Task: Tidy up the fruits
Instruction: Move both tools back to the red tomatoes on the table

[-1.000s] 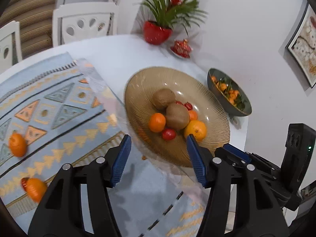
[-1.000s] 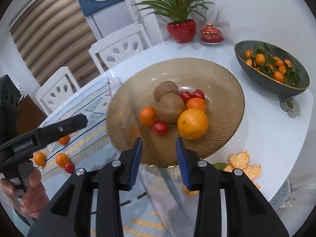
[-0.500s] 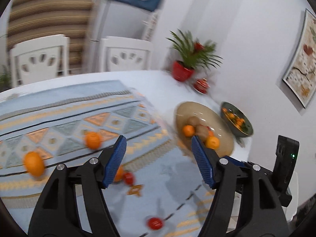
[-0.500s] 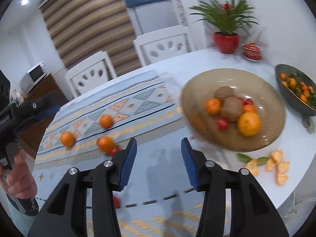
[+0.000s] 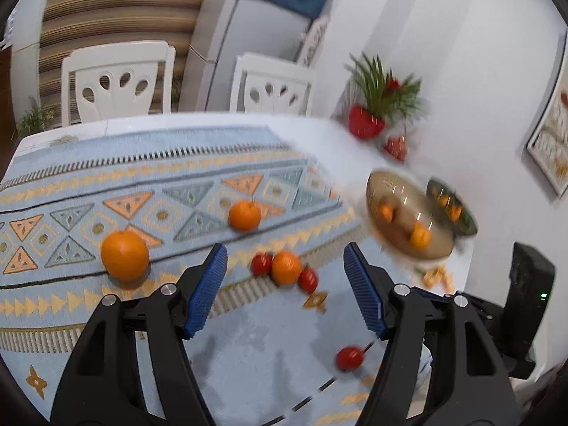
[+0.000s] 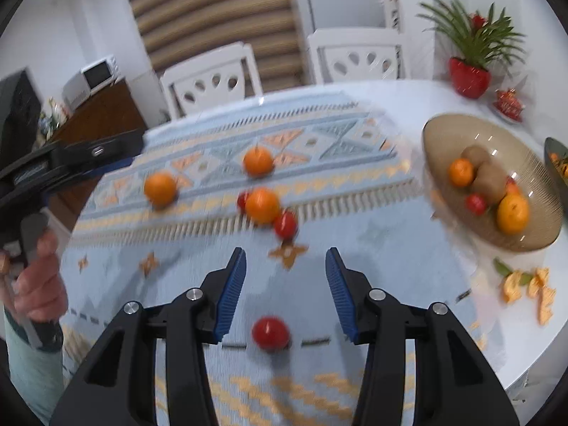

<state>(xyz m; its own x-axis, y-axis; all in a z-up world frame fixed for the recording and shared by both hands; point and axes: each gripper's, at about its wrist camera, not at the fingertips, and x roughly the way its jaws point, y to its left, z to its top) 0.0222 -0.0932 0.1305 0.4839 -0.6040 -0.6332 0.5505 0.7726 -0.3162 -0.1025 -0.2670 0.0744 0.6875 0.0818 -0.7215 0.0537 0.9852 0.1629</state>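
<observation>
**Both grippers open and empty above loose fruit on the patterned cloth**

In the left wrist view, the left gripper (image 5: 285, 277) fills the bottom of the frame with its blue-padded fingers spread wide and nothing between them. Just above the gap, near the frame's centre, a mandarin (image 5: 286, 267) lies on the blue patterned cloth (image 5: 198, 163) with a small tomato (image 5: 261, 264) touching its left side and another tomato (image 5: 308, 279) at its lower right. A larger orange (image 5: 124, 255) sits at centre left, and a second mandarin (image 5: 244, 216) lies above the middle. A lone red tomato (image 5: 349, 358) rests at lower right, close by the right-hand finger. The amber glass bowl (image 5: 383, 184), blurred, stands at the right edge of the cloth, already holding several fruits.

In the right wrist view, the right gripper (image 6: 285, 291) occupies the bottom, its jaws also wide apart and gripping nothing. The lone tomato (image 6: 270, 333) lies on the cloth low in the frame, between the two fingers' bases. The mandarin with its two tomatoes (image 6: 262, 206) sits above the gap at centre. The bowl (image 6: 440, 135) is at the right, with kiwis, oranges and tomatoes inside. Orange peel (image 6: 529, 285) lies on the white table (image 6: 401, 99) at lower right. A hand (image 6: 37, 284) holding the other gripper's handle shows at the left edge.
</observation>
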